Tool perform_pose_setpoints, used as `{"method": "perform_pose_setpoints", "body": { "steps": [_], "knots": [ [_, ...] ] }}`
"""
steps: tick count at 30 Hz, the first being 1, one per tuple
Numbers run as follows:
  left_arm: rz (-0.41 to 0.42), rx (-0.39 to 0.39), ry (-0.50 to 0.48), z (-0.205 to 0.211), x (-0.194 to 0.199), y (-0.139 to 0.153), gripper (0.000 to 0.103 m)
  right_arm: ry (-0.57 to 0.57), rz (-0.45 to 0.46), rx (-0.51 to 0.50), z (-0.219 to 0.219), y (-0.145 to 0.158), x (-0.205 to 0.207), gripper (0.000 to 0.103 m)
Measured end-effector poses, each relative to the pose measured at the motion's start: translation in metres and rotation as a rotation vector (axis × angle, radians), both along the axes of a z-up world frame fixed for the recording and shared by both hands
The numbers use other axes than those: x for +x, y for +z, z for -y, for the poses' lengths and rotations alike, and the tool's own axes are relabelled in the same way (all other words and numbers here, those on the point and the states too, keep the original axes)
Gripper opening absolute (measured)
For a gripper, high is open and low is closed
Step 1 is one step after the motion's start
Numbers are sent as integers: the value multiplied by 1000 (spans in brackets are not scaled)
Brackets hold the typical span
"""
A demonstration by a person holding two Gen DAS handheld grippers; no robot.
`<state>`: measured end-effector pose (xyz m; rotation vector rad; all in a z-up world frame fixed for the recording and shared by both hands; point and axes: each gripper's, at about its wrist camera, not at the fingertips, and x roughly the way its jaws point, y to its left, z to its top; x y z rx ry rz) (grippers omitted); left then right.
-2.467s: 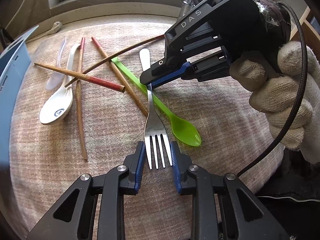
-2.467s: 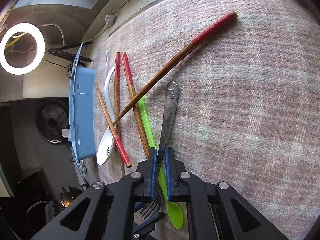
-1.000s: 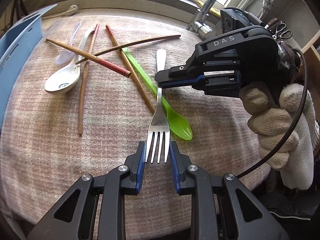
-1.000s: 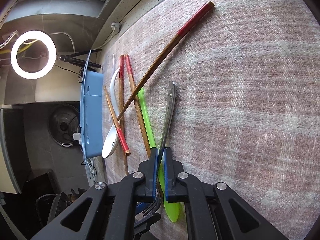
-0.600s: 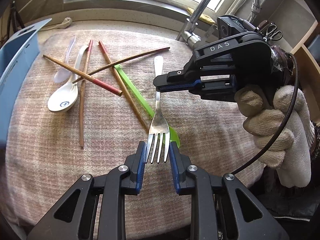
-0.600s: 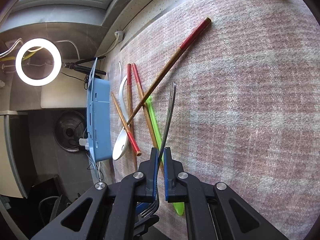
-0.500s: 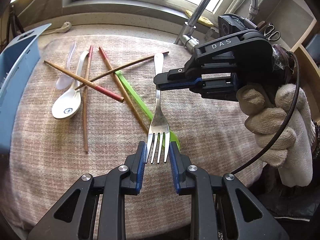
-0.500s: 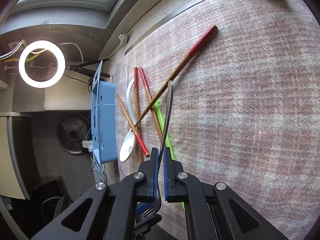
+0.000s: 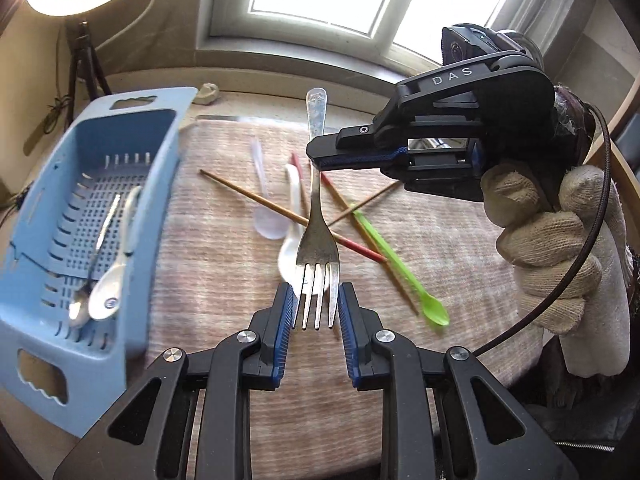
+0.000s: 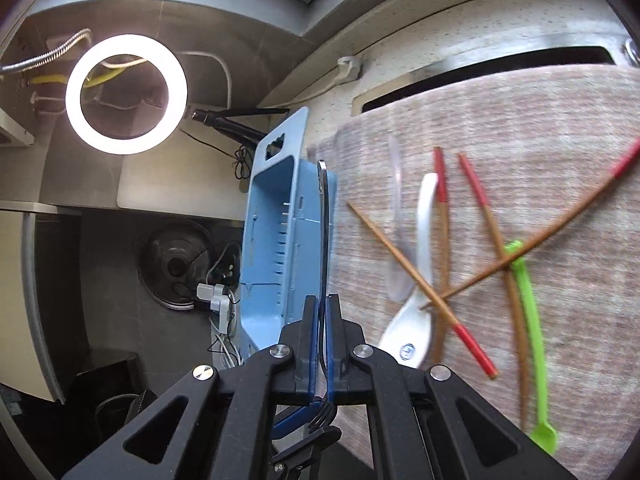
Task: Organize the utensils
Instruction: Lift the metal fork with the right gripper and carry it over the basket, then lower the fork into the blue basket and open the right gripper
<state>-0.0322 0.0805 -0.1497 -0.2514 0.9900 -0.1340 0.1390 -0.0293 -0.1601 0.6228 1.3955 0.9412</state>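
Observation:
A metal fork [image 9: 318,236] hangs in the air above the cloth, held at both ends. My left gripper [image 9: 316,304] is shut on the sides of its tines. My right gripper [image 9: 320,158] comes in from the right and is shut on the handle; in the right wrist view the right gripper [image 10: 321,308] pinches the fork [image 10: 326,220] edge-on. A blue slotted basket [image 9: 160,152] stands at the left with a metal spoon [image 9: 98,248] and a white spoon [image 9: 110,288] inside. On the cloth lie a green spoon [image 9: 400,264], a white ceramic spoon [image 9: 294,200], a clear spoon [image 9: 264,208] and several chopsticks [image 9: 256,198].
A pink woven cloth [image 9: 224,280] covers the counter. A gloved hand [image 9: 552,248] holds the right gripper. A ring light [image 10: 126,94] on a stand shines behind the basket [image 10: 276,220]. The window sill runs along the back, and the cloth's front edge drops off near me.
Both grippers have lifted the fork off the cloth and carried it up and left. The blue basket has come fully into view; the utensils on the cloth have stayed put.

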Motion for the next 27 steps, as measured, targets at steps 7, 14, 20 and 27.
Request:
{"method": "perform_pose_setpoints", "body": {
  "steps": [7, 14, 20, 27],
  "knots": [
    [-3, 15, 88, -65, -9, -4, 22, 85, 14, -8, -90, 6, 0, 3],
    [-36, 19, 134, -113, -18, -14, 22, 129, 14, -47, -153, -6, -3, 3],
    [-64, 50, 143, -124, -17, -23, 22, 149, 48, -96, -174, -10, -5, 7],
    [-68, 67, 151, -133, -16, -24, 23, 146, 129, -118, -176, 1, -9, 40]
  ]
}}
